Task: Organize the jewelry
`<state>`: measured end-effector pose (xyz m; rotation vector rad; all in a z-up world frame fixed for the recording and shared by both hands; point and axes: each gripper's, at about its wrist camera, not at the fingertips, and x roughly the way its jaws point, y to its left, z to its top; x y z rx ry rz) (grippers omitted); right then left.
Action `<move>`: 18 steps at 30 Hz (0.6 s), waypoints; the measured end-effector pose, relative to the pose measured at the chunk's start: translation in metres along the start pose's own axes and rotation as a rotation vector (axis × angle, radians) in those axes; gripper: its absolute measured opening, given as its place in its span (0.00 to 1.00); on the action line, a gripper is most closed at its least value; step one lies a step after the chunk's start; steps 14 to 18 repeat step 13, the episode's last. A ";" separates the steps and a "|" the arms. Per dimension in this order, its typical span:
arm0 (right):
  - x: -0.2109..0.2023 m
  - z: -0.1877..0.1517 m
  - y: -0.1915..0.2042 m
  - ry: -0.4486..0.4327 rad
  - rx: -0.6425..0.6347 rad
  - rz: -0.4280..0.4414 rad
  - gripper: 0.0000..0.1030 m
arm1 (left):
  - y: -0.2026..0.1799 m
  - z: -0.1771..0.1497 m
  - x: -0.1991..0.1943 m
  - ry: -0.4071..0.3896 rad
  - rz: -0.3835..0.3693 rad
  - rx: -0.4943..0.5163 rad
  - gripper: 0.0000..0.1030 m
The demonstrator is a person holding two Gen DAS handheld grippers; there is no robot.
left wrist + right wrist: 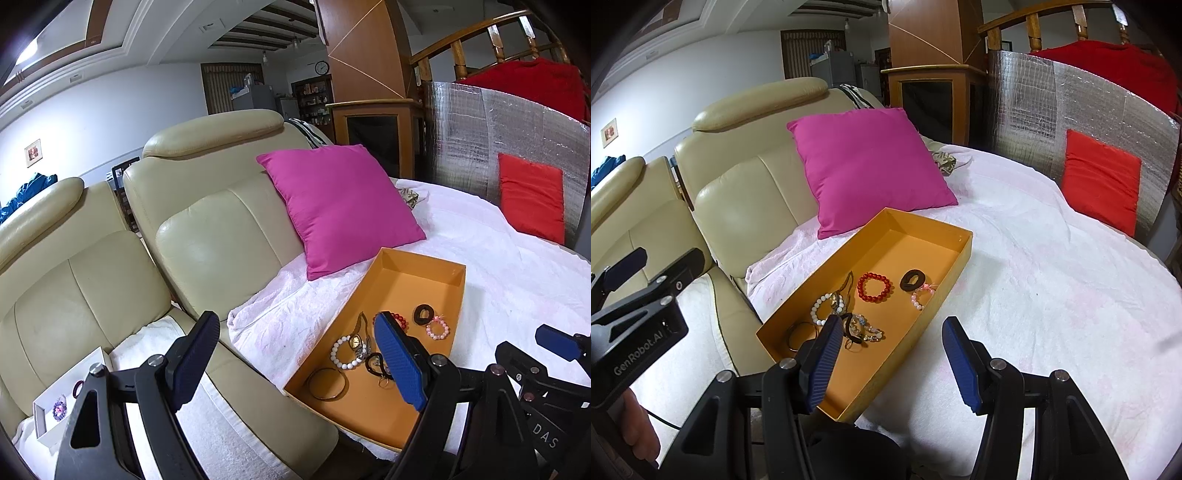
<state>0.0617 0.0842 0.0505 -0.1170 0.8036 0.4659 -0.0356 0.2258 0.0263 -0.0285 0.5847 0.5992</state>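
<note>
An orange tray [925, 225] lies on a white towel and holds several pieces of jewelry: a red bead bracelet [874, 287], a white bead bracelet [823, 309], a watch [355, 341], a pink bead bracelet [921, 297], a black hair tie [911, 280] and a metal bangle [328, 384]. The tray also shows in the left wrist view [424, 260]. My left gripper [295, 363] is open and empty, over the tray's left edge. My right gripper [892, 363] is open and empty, over the tray's near end. A white box [55, 413] at far left holds a purple bracelet [59, 407].
A cream leather sofa [207, 236] stands on the left. A magenta pillow [868, 166] leans behind the tray. A red cushion [1100, 181] rests against a silver foil panel [1027, 107] at the right. The white towel [1052, 295] spreads right of the tray.
</note>
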 end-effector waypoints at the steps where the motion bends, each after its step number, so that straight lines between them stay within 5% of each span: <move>1: 0.000 0.000 0.000 0.001 0.001 0.002 0.59 | 0.000 0.000 0.000 -0.001 0.000 0.001 0.83; 7: -0.003 -0.001 -0.016 -0.020 0.031 0.001 0.59 | -0.015 0.003 -0.003 -0.020 -0.013 0.032 0.83; 13: -0.010 -0.010 -0.101 -0.054 0.157 -0.108 0.66 | -0.100 0.008 -0.005 -0.027 -0.221 0.164 0.84; 18: -0.010 -0.010 -0.101 -0.054 0.157 -0.108 0.66 | -0.100 0.008 -0.005 -0.027 -0.221 0.164 0.84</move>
